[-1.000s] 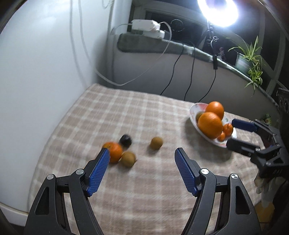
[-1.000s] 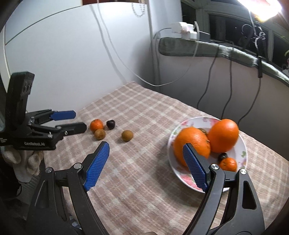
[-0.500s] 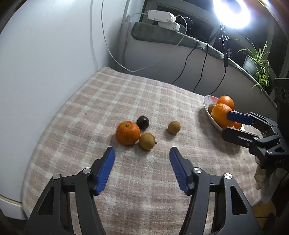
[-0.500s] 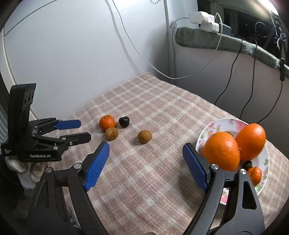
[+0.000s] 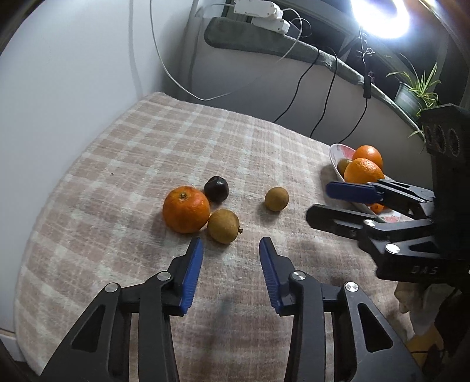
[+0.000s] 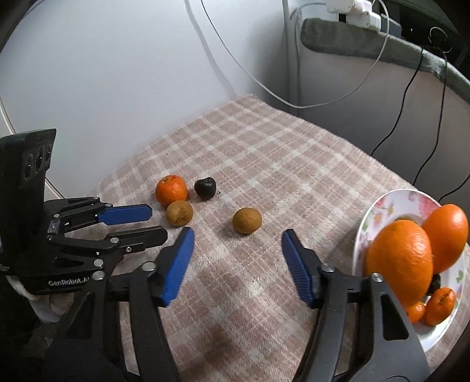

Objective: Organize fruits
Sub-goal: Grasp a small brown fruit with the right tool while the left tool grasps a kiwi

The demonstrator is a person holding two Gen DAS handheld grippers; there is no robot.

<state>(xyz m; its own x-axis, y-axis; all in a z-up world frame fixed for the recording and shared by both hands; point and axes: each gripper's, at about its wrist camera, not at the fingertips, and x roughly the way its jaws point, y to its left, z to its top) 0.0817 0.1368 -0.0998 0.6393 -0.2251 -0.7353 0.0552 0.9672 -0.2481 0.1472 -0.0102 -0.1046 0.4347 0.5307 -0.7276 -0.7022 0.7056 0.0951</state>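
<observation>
On the checked cloth lie a mandarin (image 5: 186,209) (image 6: 171,189), a dark fruit (image 5: 216,188) (image 6: 205,188) and two brown fruits: one (image 5: 223,225) (image 6: 179,212) touches the mandarin, the other (image 5: 276,199) (image 6: 246,220) lies apart to the right. My left gripper (image 5: 230,254) (image 6: 147,222) is open and empty, just short of the near brown fruit. My right gripper (image 6: 236,242) (image 5: 326,199) is open and empty, just short of the lone brown fruit. A floral plate (image 6: 379,211) (image 5: 335,155) at the right holds two large oranges (image 6: 399,258) and small mandarins (image 6: 440,305).
A white wall (image 5: 58,88) runs along the cloth's left side. Cables (image 5: 296,97) hang down the back wall below a power strip (image 5: 258,11). A bright lamp (image 5: 382,14) and a potted plant (image 5: 417,91) stand at the back right. The table's near edge (image 5: 29,352) is close.
Both grippers moved forward and down toward the loose fruits, which now look larger. Both jaws have narrowed but stay open. The fruits have not moved.
</observation>
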